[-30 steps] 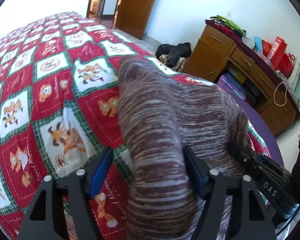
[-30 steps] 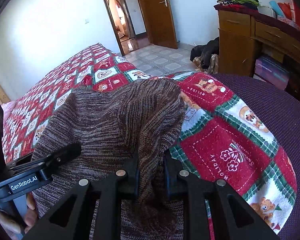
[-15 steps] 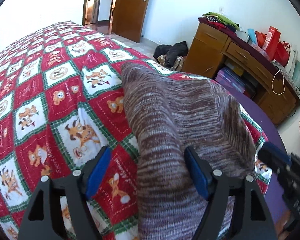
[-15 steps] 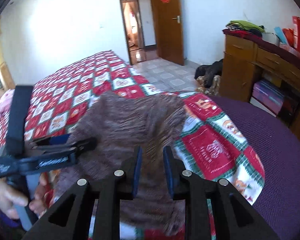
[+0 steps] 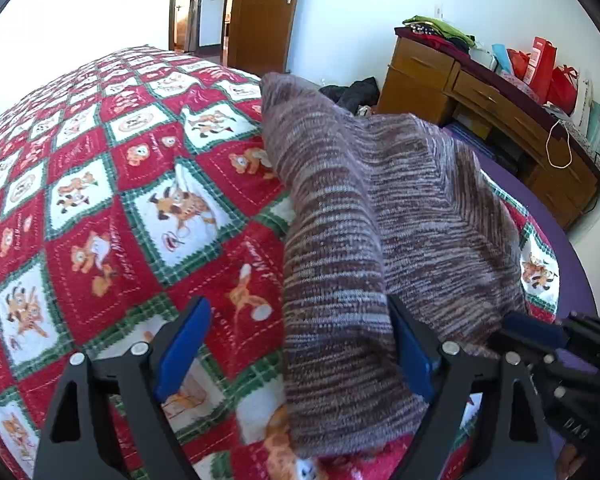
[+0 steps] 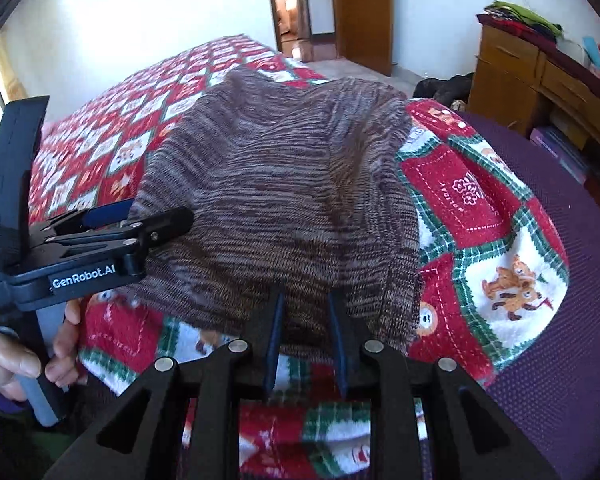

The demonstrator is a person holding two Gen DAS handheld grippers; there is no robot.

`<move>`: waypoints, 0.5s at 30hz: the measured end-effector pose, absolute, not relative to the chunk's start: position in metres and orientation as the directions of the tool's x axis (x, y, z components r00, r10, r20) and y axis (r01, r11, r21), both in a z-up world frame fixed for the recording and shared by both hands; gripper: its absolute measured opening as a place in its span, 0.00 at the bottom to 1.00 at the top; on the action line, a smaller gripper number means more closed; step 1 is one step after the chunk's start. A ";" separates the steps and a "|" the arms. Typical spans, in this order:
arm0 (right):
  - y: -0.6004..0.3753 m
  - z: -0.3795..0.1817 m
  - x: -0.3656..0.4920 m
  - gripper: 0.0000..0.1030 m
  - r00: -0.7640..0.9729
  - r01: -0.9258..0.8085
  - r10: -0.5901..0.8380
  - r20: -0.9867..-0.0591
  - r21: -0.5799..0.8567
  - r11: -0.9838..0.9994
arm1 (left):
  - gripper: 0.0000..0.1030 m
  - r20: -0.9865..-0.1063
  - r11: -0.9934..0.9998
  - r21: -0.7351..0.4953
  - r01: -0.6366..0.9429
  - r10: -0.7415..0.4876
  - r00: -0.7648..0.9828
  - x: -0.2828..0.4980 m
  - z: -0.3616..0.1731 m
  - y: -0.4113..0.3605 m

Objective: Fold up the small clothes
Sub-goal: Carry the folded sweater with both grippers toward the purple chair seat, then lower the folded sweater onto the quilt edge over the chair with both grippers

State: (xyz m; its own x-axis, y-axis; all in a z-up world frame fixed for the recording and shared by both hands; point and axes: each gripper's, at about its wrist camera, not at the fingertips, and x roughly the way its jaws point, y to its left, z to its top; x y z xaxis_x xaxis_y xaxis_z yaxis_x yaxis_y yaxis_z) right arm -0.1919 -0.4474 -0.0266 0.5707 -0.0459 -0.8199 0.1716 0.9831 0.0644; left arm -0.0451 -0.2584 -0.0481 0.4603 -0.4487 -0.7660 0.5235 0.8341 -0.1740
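Observation:
A brown and white striped knit sweater point(image 5: 380, 200) lies folded on a red, green and white Christmas blanket point(image 5: 120, 200). My left gripper point(image 5: 299, 300) straddles the sweater's near left fold. Its jaws are opening: the right pad touches the knit and the left pad stands clear of it. In the right wrist view the sweater point(image 6: 280, 180) lies flat, and my right gripper point(image 6: 306, 298) sits at its near hem, jaws narrowly apart with the hem between them and not pinched. The left gripper point(image 6: 156, 216) shows at the sweater's left edge, held by a person's hand point(image 6: 16, 360).
The blanket point(image 6: 472, 200) covers a purple bed surface point(image 6: 540, 360). A wooden desk point(image 5: 480, 92) with clothes and bags on top stands at the right wall. Dark clothes point(image 5: 352, 92) lie on the floor near a brown door point(image 5: 260, 16).
Both grippers have drawn back toward the near edge. The left jaws have widened off the fold. The right jaws, earlier pinching the knit, have loosened slightly, and the sweater now lies flatter.

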 end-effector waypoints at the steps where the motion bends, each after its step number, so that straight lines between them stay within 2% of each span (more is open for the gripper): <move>1: -0.449 -0.022 -0.192 0.23 0.584 0.170 -0.042 -0.811 0.071 0.983 | 0.86 -0.759 0.834 -0.165 0.527 -0.449 0.472 -0.046 -0.042 -0.258; 6: -0.465 0.023 -0.177 0.22 0.703 0.186 -0.069 -0.708 0.089 0.978 | 0.88 -0.636 0.816 -0.084 0.571 -0.485 0.600 -0.047 0.005 -0.265; 9: -0.477 0.039 -0.146 0.23 0.734 0.193 -0.098 -0.672 0.068 0.979 | 0.89 -0.610 0.826 -0.058 0.560 -0.474 0.635 -0.033 0.018 -0.281; 13: -0.489 0.036 -0.098 0.22 0.724 0.209 -0.123 -0.679 0.046 0.977 | 0.89 -0.672 0.831 -0.181 0.527 -0.495 0.550 -0.001 0.006 -0.300; 15: -0.499 0.027 -0.076 0.22 0.708 0.217 -0.103 -0.699 0.076 0.973 | 0.89 -0.712 0.837 -0.202 0.508 -0.482 0.511 0.010 -0.010 -0.311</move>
